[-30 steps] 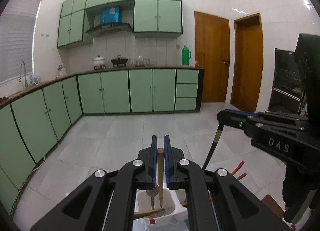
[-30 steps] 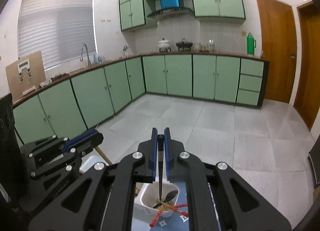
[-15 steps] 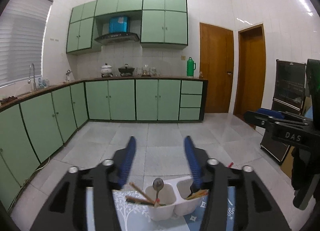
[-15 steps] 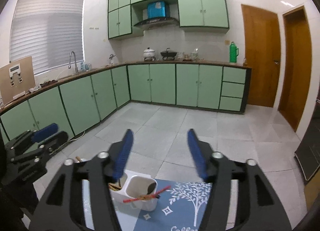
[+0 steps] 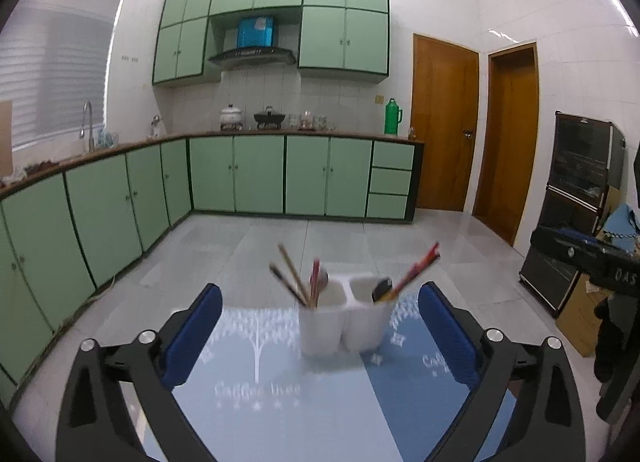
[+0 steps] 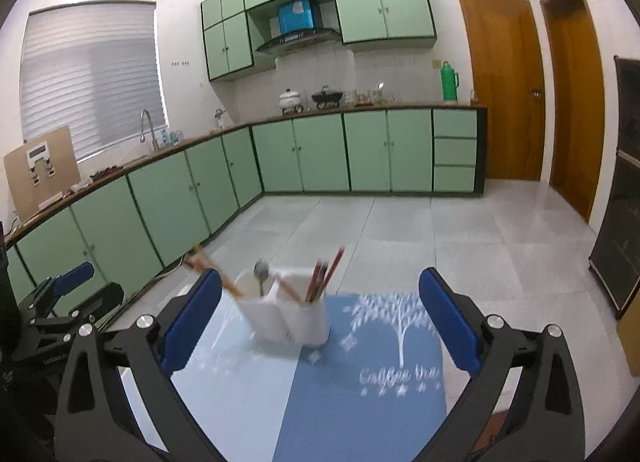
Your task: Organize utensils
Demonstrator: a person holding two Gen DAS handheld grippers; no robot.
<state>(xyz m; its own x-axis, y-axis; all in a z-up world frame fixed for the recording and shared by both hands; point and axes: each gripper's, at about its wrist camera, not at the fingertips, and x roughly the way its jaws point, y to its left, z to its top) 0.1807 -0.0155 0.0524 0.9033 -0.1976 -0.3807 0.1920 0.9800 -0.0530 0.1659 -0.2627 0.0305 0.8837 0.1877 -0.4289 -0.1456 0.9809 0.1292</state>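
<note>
A white two-compartment utensil holder [image 5: 344,322] stands on a blue placemat [image 5: 280,394] and shows in the right wrist view too [image 6: 288,320]. Its left cup holds wooden chopsticks [image 5: 290,278] and a metal spoon [image 6: 262,276]. Its right cup holds red chopsticks [image 5: 418,268] and a dark utensil. My left gripper [image 5: 320,336] is open and empty, a little back from the holder. My right gripper [image 6: 320,324] is open and empty, with the holder between its fingers' lines. The right gripper shows at the right edge of the left wrist view [image 5: 584,258]. The left gripper shows at the left edge of the right wrist view [image 6: 68,298].
The placemat [image 6: 360,382] covers the table, whose far edge lies just behind the holder. Green kitchen cabinets [image 5: 260,177] line the far wall and the left. A dark cabinet [image 5: 576,213] stands at the right, beside two wooden doors.
Both grippers opened and let go of a wooden and a dark chopstick into the holder. Both then dropped lower and drew back, so the holder now stands ahead instead of below.
</note>
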